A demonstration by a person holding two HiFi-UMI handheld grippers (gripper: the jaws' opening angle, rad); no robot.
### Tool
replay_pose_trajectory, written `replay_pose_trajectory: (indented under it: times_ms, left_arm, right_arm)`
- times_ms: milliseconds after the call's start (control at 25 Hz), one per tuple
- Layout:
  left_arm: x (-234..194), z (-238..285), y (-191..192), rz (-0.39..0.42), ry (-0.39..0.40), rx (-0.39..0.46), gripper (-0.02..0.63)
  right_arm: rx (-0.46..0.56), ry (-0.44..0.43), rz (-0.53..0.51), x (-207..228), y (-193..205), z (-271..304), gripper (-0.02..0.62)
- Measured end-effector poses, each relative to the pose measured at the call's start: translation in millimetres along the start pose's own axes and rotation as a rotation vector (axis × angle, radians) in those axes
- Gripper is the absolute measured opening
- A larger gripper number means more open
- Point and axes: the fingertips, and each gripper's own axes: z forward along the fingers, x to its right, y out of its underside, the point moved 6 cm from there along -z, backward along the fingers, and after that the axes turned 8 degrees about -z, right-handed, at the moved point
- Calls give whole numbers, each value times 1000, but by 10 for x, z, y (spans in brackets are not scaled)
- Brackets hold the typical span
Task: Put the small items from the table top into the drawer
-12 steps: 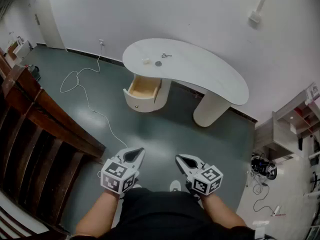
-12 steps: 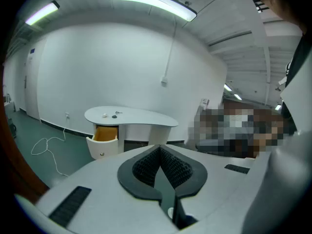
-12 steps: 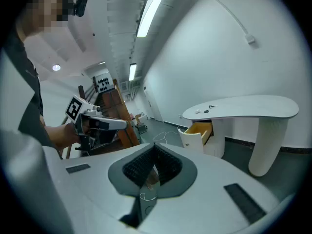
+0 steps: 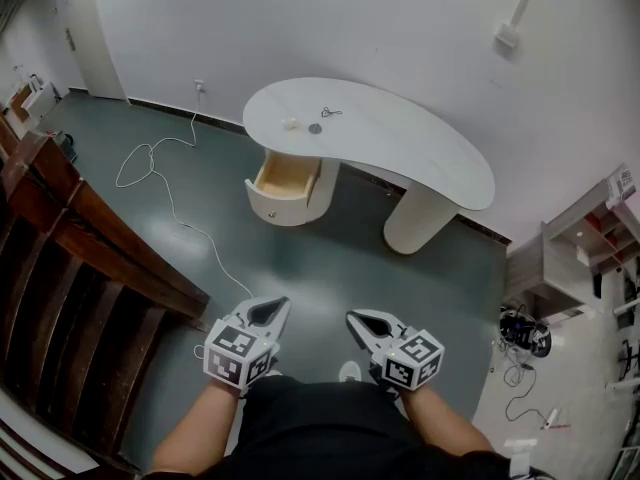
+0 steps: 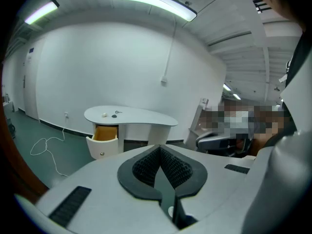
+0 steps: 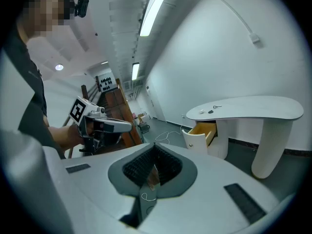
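1. The small items you are to move lie on the table top, near its left end in your head view: a pale lump (image 4: 290, 122), a dark disc (image 4: 315, 128) just beside it, and a small metal piece (image 4: 331, 112) a little further back. None of them touch.
2. The drawer (image 4: 285, 178) stands pulled open right below that end of the table, and its light wooden inside shows.
3. The table (image 4: 430, 163) is white and curved like a bean. It stands on a rounded leg (image 4: 420, 223) close to the white wall.
4. Both your grippers are well apart from the table. You hold them low in front of your body, over the green floor.
5. Your left gripper (image 4: 268, 309) has its jaws closed, pad against pad, gripping only each other.
6. Your right gripper (image 4: 362, 320) is closed the same way, its jaws pressed together at the tips.
7. A white cable (image 4: 150, 158) loops across the floor to the left of the table.
8. A dark wooden railing (image 4: 80, 258) runs along your left side, and shelves (image 4: 600, 238) stand at the far right.
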Motion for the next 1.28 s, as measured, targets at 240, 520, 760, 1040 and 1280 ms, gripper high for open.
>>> replay_pose_trajectory:
  times_ms: [240,520,760,1040,1280]
  left_arm:
    - [-89,-136,-13,33,23,16,14]
    - [-346,-437,57,47,44,-2,14]
    - [-574,-650,244,41,57,-29,14]
    - [-636,-583,287,15,74,-33,14]
    - [-685,-338,175,-15,87,-37,14]
  right_arm:
    - [-28,17,-33,-173,-12,142,-3]
    - [-24,49,-21,-505,-27,367,-3]
    - [-52,65,-31,-819,80,495,-3]
    - [-62,97,-33,-741,43,519,-3]
    - [-52,81,-25,-486,5,662,-3]
